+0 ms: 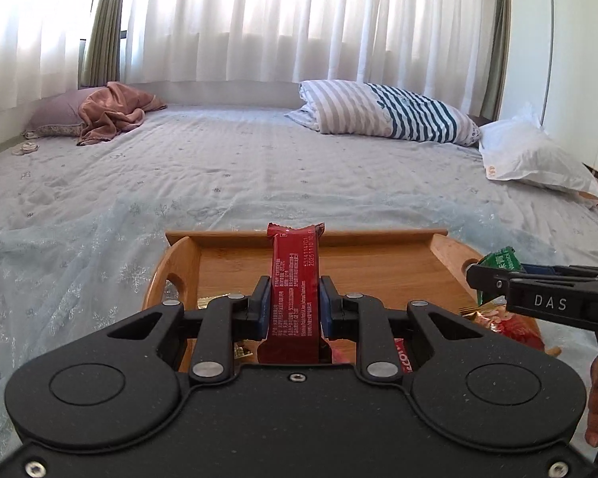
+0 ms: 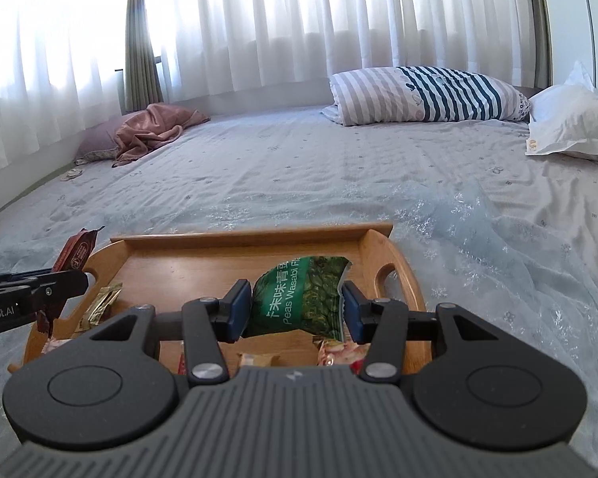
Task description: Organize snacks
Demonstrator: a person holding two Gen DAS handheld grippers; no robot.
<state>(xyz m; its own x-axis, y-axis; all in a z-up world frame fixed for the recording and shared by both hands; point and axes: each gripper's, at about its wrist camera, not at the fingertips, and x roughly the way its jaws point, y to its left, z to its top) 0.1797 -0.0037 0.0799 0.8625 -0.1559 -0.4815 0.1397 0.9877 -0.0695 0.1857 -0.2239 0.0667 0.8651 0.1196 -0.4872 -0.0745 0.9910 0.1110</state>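
The left gripper (image 1: pixel 293 306) is clenched on a red bar (image 1: pixel 295 279), a slim foil-wrapped snack with fine white print that stands upright between its fingers over the wooden tray (image 1: pixel 378 267); it looks light, fairly stiff and slick, so a hold across the middle suits it. The right gripper (image 2: pixel 297 310) grasps a green pea bag (image 2: pixel 299 298), held by its sides above the same tray, glossy with white lettering, which seems light, soft and crushable.
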